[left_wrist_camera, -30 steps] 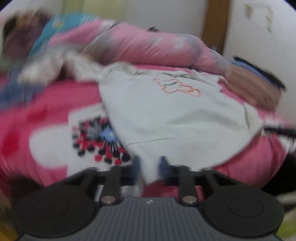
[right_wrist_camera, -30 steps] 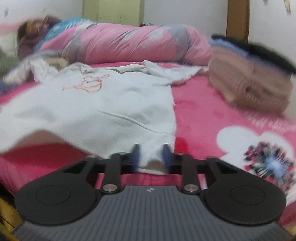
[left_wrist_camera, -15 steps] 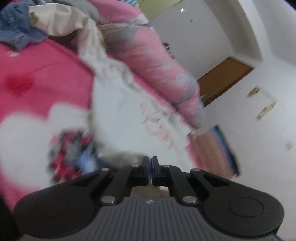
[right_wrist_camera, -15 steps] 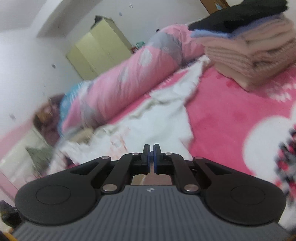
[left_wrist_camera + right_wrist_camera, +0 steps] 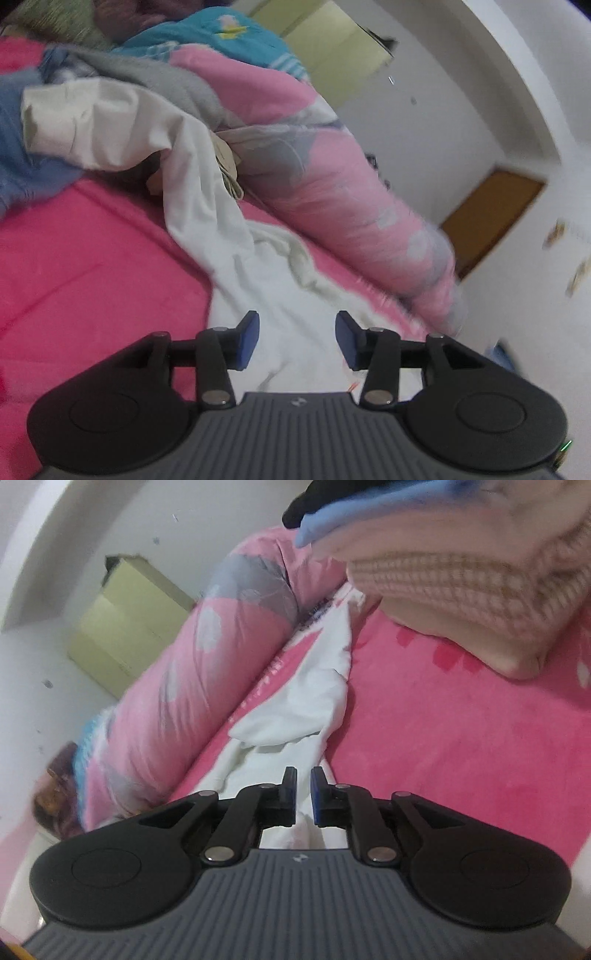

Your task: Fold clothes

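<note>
left gripper [image 5: 297,341] over the white garment [image 5: 258,266], jaws opening, blue pads [image 5: 246,338] spread with cloth below them but nothing pinched. right gripper [image 5: 303,794] jaws also opening, only a narrow gap so far; white garment [image 5: 306,698] shows through and past the gap, pads not pressing it as far as i can see. the garment lies crumpled on the bed, on the hot pink blanket [image 5: 85,266], running along the rolled pink-and-grey quilt [image 5: 332,184]. one end of it trails up toward a heap of unfolded clothes [image 5: 92,122]; the other end reaches toward a stack of folded clothes [image 5: 454,576], knit piece lowest, blue and black layers on top. both views tilted and motion-blurred. yellow-green cabinet [image 5: 125,638] against the wall.
</note>
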`<state>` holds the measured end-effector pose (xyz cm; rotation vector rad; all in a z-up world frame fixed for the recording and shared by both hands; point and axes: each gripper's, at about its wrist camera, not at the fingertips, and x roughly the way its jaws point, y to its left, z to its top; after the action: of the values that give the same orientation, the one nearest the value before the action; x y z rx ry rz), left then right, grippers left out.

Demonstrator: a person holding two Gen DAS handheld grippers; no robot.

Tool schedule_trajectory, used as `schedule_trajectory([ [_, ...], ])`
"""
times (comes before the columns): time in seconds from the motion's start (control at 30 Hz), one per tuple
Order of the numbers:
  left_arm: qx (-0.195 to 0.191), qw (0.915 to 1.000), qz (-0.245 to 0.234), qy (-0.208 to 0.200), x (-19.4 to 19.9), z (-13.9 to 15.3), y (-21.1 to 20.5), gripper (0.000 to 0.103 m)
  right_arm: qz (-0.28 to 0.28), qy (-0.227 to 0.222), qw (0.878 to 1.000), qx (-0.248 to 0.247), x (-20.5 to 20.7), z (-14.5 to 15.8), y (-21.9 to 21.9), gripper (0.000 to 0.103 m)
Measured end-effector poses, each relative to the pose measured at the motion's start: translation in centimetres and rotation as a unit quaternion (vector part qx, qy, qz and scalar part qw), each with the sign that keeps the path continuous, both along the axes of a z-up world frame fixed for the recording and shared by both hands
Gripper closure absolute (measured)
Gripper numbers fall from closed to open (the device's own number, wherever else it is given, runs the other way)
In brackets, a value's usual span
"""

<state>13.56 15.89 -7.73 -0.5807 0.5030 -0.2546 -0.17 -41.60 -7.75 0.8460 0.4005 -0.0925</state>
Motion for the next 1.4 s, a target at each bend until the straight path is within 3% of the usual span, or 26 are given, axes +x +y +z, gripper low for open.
schedule_trajectory([
  [0.1,0.086,0.9953,-0.045,0.001,-1.5,0.3,-1.7,0.055,0.042,-0.017,0.996,-0.076,-1.4,1.0,2.4,0.093],
  [0.17,0.127,0.9895,-0.069,-0.005,-2.6,0.3,-3.0,0.054,0.117,-0.033,0.982,-0.142,-1.6,2.3,5.9,0.089],
  [0.2,0.140,0.9870,-0.078,-0.007,-3.1,0.2,-3.5,0.054,0.161,-0.042,0.970,-0.175,-1.6,2.9,7.9,0.086],
  [0.27,0.166,0.9818,-0.091,-0.011,-4.0,0.0,-4.6,0.052,0.254,-0.063,0.941,-0.217,-1.4,3.5,12.3,0.069],
  [0.4,0.229,0.9694,-0.089,-0.009,-5.3,-0.8,-6.1,0.051,0.416,-0.097,0.867,-0.257,-0.8,4.0,21.1,0.053],
  [0.53,0.257,0.9612,-0.101,-0.006,-6.1,-1.3,-6.2,0.051,0.483,-0.068,0.814,-0.316,1.1,3.0,27.4,0.046],
  [0.6,0.258,0.9604,-0.106,-0.006,-6.3,-1.7,-6.0,0.051,0.496,-0.024,0.801,-0.333,2.1,2.2,29.2,0.047],
  [0.63,0.256,0.9606,-0.108,-0.007,-6.4,-1.8,-5.9,0.051,0.497,0.001,0.798,-0.340,2.8,1.7,29.6,0.048],
  [0.7,0.248,0.9617,-0.117,-0.012,-6.5,-2.0,-5.7,0.051,0.501,0.049,0.793,-0.343,3.3,1.0,30.1,0.067],
  [0.73,0.246,0.9617,-0.120,-0.015,-6.4,-2.2,-5.7,0.051,0.503,0.065,0.794,-0.334,3.4,0.9,30.0,0.101],
  [0.83,0.244,0.9612,-0.126,-0.021,-6.1,-2.7,-5.7,0.051,0.482,0.058,0.803,-0.347,2.9,2.1,30.1,0.103],
  [1.0,0.221,0.9663,-0.131,-0.018,-5.5,-3.2,-4.9,0.052,0.438,-0.015,0.807,-0.395,3.3,8.3,30.4,0.103],
  [1.07,0.210,0.9686,-0.131,-0.017,-5.3,-3.3,-4.5,0.052,0.423,-0.030,0.811,-0.402,4.5,9.1,30.1,0.103],
  [1.13,0.202,0.9706,-0.131,-0.009,-5.0,-3.6,-4.1,0.053,0.414,-0.026,0.812,-0.412,6.8,8.2,30.1,0.102],
  [1.27,0.197,0.9716,-0.131,-0.007,-4.8,-3.3,-4.0,0.055,0.415,0.037,0.810,-0.412,10.4,3.3,30.2,0.102],
  [1.4,0.211,0.9677,-0.136,-0.019,-4.0,-2.7,-4.7,0.055,0.416,0.020,0.827,-0.377,11.0,2.5,29.4,0.102],
])
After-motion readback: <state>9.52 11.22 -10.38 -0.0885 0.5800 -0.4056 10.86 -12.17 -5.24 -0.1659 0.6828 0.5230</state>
